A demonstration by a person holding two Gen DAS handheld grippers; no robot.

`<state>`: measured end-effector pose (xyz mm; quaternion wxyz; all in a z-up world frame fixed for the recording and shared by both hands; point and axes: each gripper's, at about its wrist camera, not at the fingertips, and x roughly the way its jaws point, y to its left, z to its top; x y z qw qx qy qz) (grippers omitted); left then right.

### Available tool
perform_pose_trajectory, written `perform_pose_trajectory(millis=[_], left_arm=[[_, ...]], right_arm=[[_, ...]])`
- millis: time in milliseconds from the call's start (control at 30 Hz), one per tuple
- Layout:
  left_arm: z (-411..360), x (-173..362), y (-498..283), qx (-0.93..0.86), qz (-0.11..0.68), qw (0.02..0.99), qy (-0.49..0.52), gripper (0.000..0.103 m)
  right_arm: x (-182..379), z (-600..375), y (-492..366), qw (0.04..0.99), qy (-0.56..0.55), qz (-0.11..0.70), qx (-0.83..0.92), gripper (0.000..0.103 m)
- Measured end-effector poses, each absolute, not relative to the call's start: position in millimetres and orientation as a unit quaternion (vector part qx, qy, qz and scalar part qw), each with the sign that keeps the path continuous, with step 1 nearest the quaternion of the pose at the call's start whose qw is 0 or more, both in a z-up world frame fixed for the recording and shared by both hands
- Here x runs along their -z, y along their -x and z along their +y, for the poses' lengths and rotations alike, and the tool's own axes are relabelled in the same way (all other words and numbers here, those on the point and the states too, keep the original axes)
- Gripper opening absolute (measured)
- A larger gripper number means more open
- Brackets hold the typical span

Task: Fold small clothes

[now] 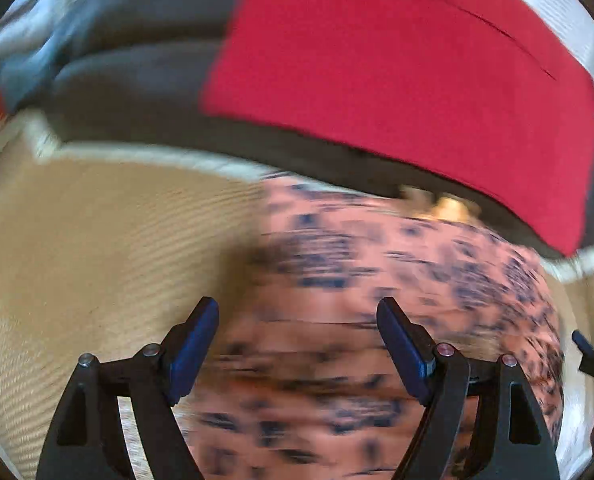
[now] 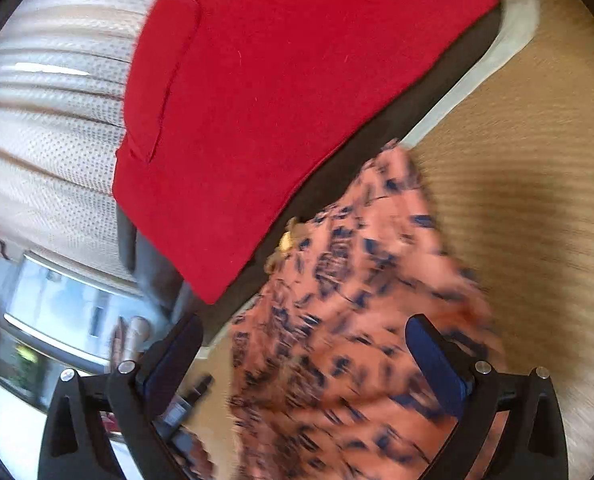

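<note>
Left gripper (image 1: 299, 312): jaws wide, nothing between the 2 blue pads (image 1: 195, 354). Below and ahead of it lies the pink cloth (image 1: 377, 292), salmon with dark blue dashes, spread on the tan woven mat (image 1: 97, 240). Picture badly smeared; folds and edges hard to read.

Right gripper (image 2: 303, 330): jaws also wide, holding nothing. The same pink cloth (image 2: 345, 320) runs between and past its fingers (touching them or not, cannot tell), its far corner reaching the mat's pale border (image 2: 481, 76).

Around: a red cloth (image 1: 377, 64) lies flat on a dark grey cushion (image 1: 137, 80) just beyond the mat's far edge; the pink cloth's far edge sits close to that cushion. A small gold bit (image 2: 285, 240) shows at the pink cloth's edge nearest the red cloth (image 2: 277, 100). White dotted fabric (image 2: 57, 120) lies beside the red one in the right wrist view. The right gripper's finger (image 1: 585, 346) shows at the left view's right edge.
</note>
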<state>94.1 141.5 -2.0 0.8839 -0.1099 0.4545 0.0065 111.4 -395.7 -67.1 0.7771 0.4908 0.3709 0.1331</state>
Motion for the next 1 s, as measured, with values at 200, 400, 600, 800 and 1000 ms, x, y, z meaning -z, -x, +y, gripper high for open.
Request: perform_pose_trajectory(millis=[200, 400, 600, 800, 1000], left_arm=[[195.5, 31.4, -94.4, -0.026, 0.468, 0.865, 0.180, 0.082], [171.3, 49.0, -117.0, 0.022, 0.479, 0.857, 0.189, 0.082], [156.9, 61.7, -142.5, 0.033, 0.487, 0.861, 0.144, 0.067], [161.6, 62.8, -156.1, 0.027, 0.502, 0.852, 0.146, 0.074], [139.5, 83.5, -185.3, 0.031, 0.523, 0.846, 0.100, 0.006]], right_arm=[[102.5, -389.1, -166.0, 0.737, -0.531, 0.416, -0.050, 0.102], [105.9, -382.0, -179.3, 0.745, -0.517, 0.420, 0.004, 0.005], [39.1, -354.5, -139.9, 0.825, -0.446, 0.346, -0.033, 0.009], [107.1, -358.9, -125.2, 0.779, -0.469, 0.415, -0.018, 0.077], [69.0, -366.6, -129.3, 0.816, -0.450, 0.361, -0.029, 0.083]])
